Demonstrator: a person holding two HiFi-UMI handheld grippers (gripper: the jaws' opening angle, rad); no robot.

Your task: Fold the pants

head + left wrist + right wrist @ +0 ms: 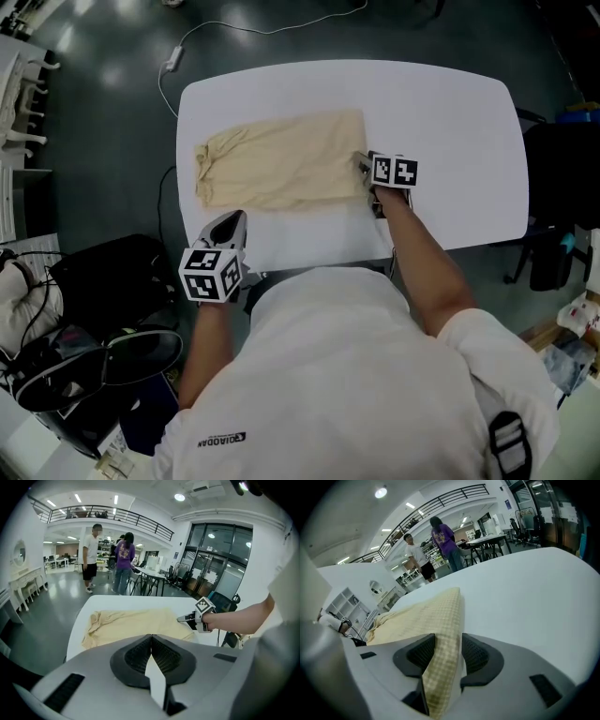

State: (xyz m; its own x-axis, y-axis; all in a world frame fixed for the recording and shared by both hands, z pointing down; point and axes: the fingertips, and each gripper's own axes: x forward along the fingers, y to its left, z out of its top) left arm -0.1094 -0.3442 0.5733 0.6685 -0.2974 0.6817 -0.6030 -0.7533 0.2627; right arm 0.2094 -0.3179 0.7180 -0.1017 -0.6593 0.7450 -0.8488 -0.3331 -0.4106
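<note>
The beige pants (272, 161) lie flat and folded on the white table (450, 122), left of its middle, with the bunched waist end at the left. My right gripper (364, 167) is at their right edge. In the right gripper view its jaws (447, 644) stand open, and the checked cloth (422, 616) runs up between the pads without being pinched. My left gripper (228, 223) hovers over the table's near edge, short of the pants and apart from them. Its jaws (151, 637) are shut with nothing in them. The left gripper view shows the pants (131, 623) and the right gripper (187, 619) ahead.
Bare white tabletop stretches to the right and behind the pants. A cable (178, 52) trails on the dark floor beyond the table. Black bags (103, 281) sit on the floor at the left, a dark chair (562, 178) at the right. Two people (123, 562) stand far off.
</note>
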